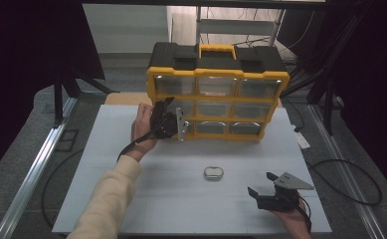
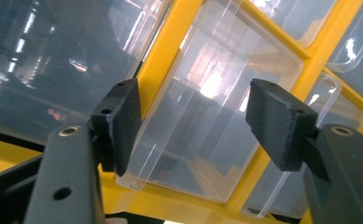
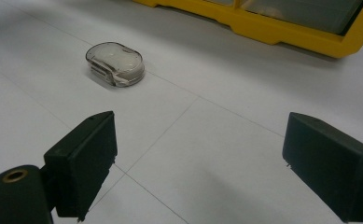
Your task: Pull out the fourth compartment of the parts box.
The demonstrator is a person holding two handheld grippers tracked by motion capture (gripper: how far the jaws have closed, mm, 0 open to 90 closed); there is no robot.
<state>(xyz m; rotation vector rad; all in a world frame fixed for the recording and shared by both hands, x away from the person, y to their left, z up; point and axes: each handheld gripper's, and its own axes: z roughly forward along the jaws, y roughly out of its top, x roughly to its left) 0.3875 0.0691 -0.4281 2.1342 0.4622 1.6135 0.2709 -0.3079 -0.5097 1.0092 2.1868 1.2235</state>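
Note:
A yellow and black drawer organiser (image 1: 216,74) with clear drawers stands upright at the back of the white table (image 1: 106,164). My left gripper (image 1: 173,119) is at its lower left drawers. In the left gripper view its jaws (image 2: 193,121) stand apart on either side of one clear drawer front (image 2: 202,158), and I see no firm press of the pads on it. A small clear oval case (image 1: 213,173) lies flat in the middle of the table. My right gripper (image 1: 260,183) rests near the front right, open and empty, and looks toward the case (image 3: 115,64).
The organiser's yellow bottom rail (image 3: 282,28) runs across the far side of the right gripper view. Metal rails and black stands flank the table, and cables lie on the floor at the right (image 1: 350,174).

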